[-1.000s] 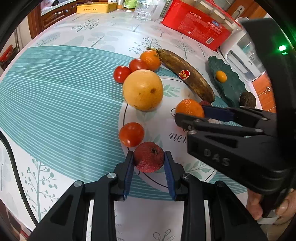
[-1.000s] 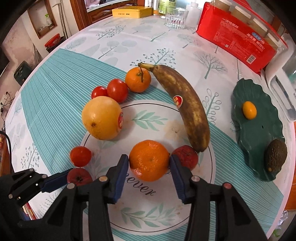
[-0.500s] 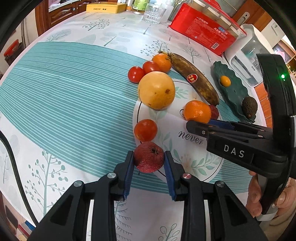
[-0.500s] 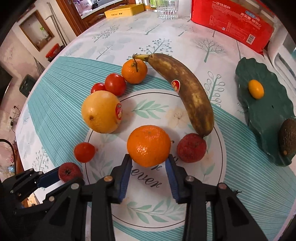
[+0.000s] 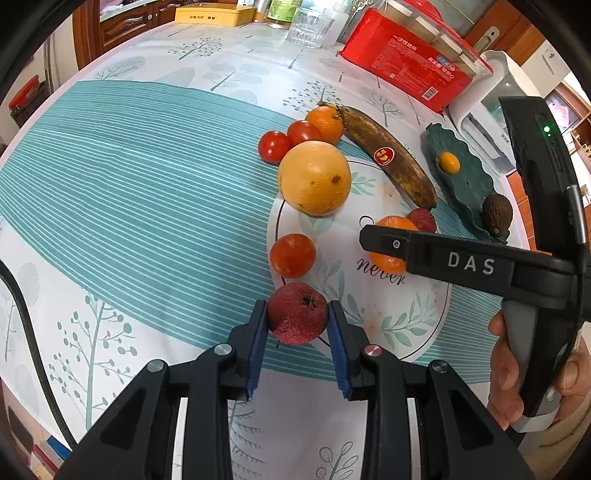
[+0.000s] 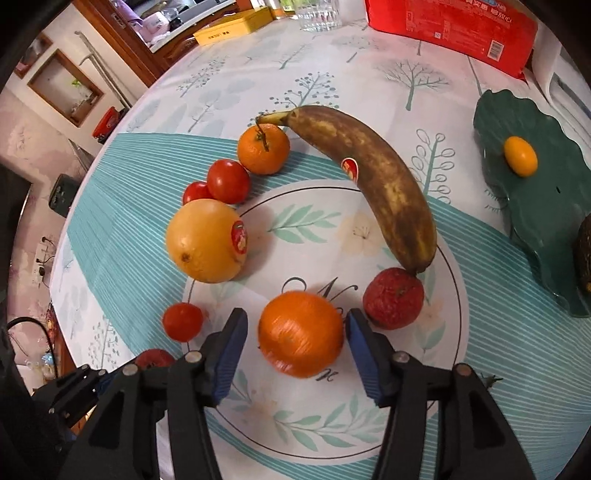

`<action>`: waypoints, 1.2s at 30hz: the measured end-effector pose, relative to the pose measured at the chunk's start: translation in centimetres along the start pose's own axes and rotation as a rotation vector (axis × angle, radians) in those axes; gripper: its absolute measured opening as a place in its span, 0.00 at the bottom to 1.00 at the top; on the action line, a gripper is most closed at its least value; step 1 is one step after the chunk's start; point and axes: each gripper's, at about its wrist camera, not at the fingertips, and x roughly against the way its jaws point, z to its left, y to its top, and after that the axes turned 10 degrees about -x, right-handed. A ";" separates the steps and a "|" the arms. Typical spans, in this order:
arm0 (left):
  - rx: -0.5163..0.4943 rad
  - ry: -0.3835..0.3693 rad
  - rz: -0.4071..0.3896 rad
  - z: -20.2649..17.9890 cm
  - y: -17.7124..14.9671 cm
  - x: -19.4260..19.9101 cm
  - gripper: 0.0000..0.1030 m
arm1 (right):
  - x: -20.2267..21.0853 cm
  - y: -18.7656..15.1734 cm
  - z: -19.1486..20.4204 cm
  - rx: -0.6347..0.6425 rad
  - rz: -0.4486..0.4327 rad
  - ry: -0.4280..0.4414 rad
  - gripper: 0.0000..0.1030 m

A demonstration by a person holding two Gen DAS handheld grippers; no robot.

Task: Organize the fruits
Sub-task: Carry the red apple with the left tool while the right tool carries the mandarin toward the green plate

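Observation:
My left gripper [image 5: 297, 334] is shut on a dark red rough-skinned fruit [image 5: 297, 313], held above the tablecloth's near edge. My right gripper [image 6: 295, 345] has its blue pads around an orange [image 6: 301, 332]; small gaps show on both sides and the orange is blurred. A second red rough fruit [image 6: 393, 298] lies just right of it. A large yellow grapefruit [image 6: 205, 240], a brown banana [image 6: 373, 177], a stemmed mandarin [image 6: 263, 148] and tomatoes [image 6: 228, 181] lie beyond. The green leaf plate [image 6: 535, 206] at right holds a kumquat [image 6: 521, 156] and an avocado [image 5: 496, 214].
A red carton [image 5: 410, 61], a drinking glass [image 5: 309, 27] and a yellow tin [image 5: 214, 14] stand at the far edge. A white appliance [image 5: 491, 122] stands behind the leaf plate. A black cable [image 5: 26, 332] runs along the left.
Both grippers have risen and pulled back. The left still holds the red fruit. The right gripper's pads have spread from the orange, which now looks blurred.

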 end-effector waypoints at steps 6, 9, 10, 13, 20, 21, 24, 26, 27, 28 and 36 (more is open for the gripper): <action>-0.009 0.006 -0.004 -0.1 0.3 0.2 0.29 | 0.0 -0.7 0.0 0.012 -0.018 -0.015 0.50; -0.019 0.006 -0.001 -0.3 0.5 0.3 0.29 | 0.3 -1.2 0.1 0.027 -0.017 -0.012 0.44; -0.026 0.005 -0.002 -0.5 0.6 0.4 0.29 | 0.5 -1.4 0.0 0.032 -0.018 -0.006 0.43; -0.056 0.009 -0.001 -1.5 1.0 0.7 0.29 | 1.3 -2.4 -0.4 0.036 -0.023 0.016 0.43; -0.134 -0.014 -0.015 -4.9 2.3 2.0 0.29 | 5.7 -4.6 -3.2 -0.012 -0.077 0.069 0.43; -0.147 -0.018 -0.019 -5.5 2.6 2.2 0.29 | 6.5 -4.7 -3.8 -0.023 -0.088 0.071 0.43; -0.197 -0.030 -0.030 -7.7 3.7 2.9 0.29 | 8.7 -4.8 -6.0 -0.072 -0.129 0.073 0.43; -0.232 -0.041 -0.038 -9.5 4.6 3.3 0.29 | 10.5 -4.5 -7.7 -0.115 -0.161 0.066 0.43; -0.253 -0.048 -0.042 -10.6 5.1 3.4 0.29 | 11.0 -4.4 -8.3 -0.131 -0.172 0.058 0.43; -0.272 -0.049 -0.044 -11.5 5.6 3.5 0.29 | 11.8 -4.2 -9.1 -0.151 -0.187 0.046 0.43; -0.413 -0.043 -0.042 -18.8 11.0 2.9 0.29 | 16.6 -1.5 -14.5 -0.260 -0.265 0.015 0.43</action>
